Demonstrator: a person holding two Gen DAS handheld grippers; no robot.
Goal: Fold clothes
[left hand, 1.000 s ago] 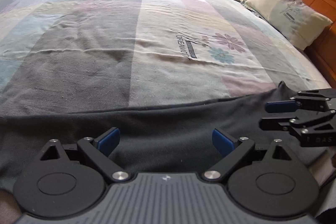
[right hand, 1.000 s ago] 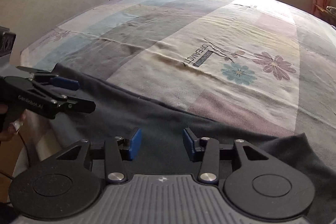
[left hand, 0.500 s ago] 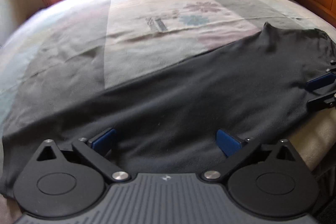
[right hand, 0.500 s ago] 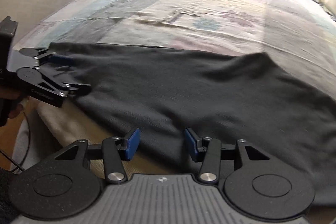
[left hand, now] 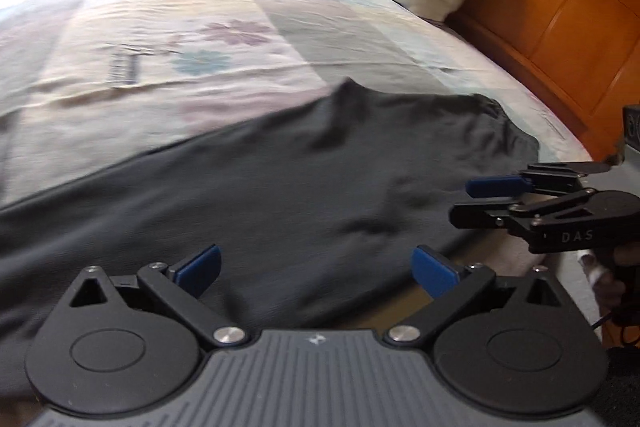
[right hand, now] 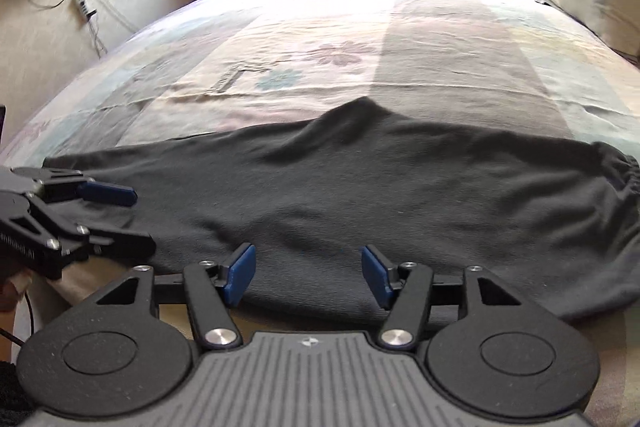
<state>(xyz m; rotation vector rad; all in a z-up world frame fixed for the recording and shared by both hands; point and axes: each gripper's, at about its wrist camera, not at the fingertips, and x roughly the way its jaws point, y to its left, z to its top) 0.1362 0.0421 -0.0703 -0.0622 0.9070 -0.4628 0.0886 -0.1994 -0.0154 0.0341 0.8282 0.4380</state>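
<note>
Both of your views have swung toward the headboard since a second ago. Open bedspread lies beyond the dark garment, which spreads along the bed's near edge. Your left hand-held gripper stands wide and empty over it; your right hand-held gripper is opening, gripping nothing.
</note>
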